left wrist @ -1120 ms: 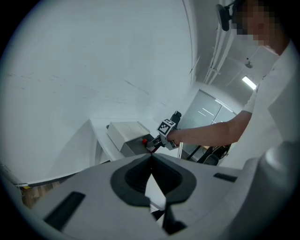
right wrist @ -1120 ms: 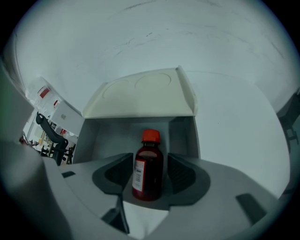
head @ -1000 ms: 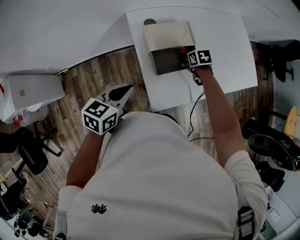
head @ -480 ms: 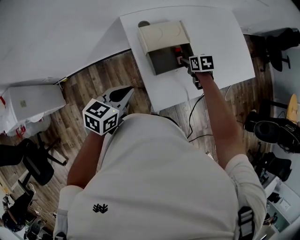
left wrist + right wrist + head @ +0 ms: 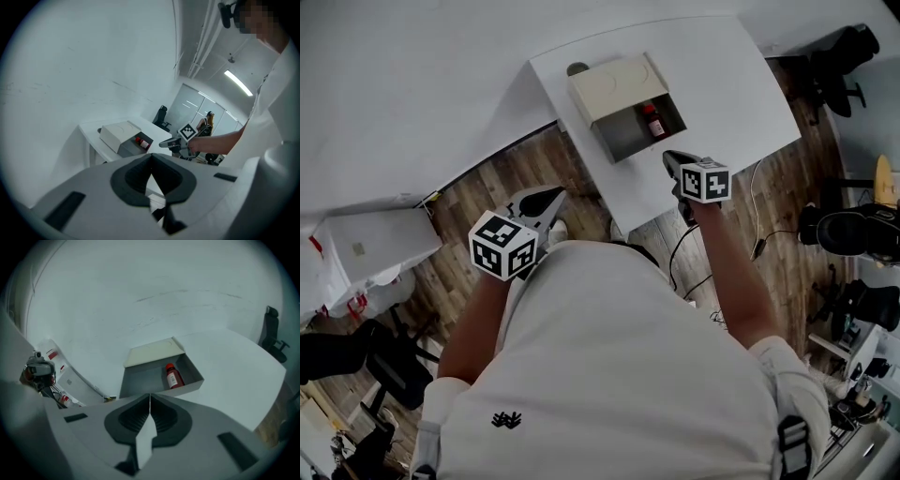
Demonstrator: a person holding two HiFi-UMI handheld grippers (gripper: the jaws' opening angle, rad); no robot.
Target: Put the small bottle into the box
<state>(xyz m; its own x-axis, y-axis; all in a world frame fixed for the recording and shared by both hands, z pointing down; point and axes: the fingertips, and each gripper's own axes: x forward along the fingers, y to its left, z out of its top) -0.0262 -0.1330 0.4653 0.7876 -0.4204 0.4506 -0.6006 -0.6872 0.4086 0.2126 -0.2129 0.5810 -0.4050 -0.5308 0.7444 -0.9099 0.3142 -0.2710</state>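
The small bottle [image 5: 653,122] lies inside the open box [image 5: 623,142]

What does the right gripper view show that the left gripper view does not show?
Only the right gripper view: its own jaws, just closed on nothing, and dark equipment at the left edge. Only the left gripper view: the right gripper and the forearm behind it, a ceiling light. Both: the white table, the open box, the small bottle lying inside it.
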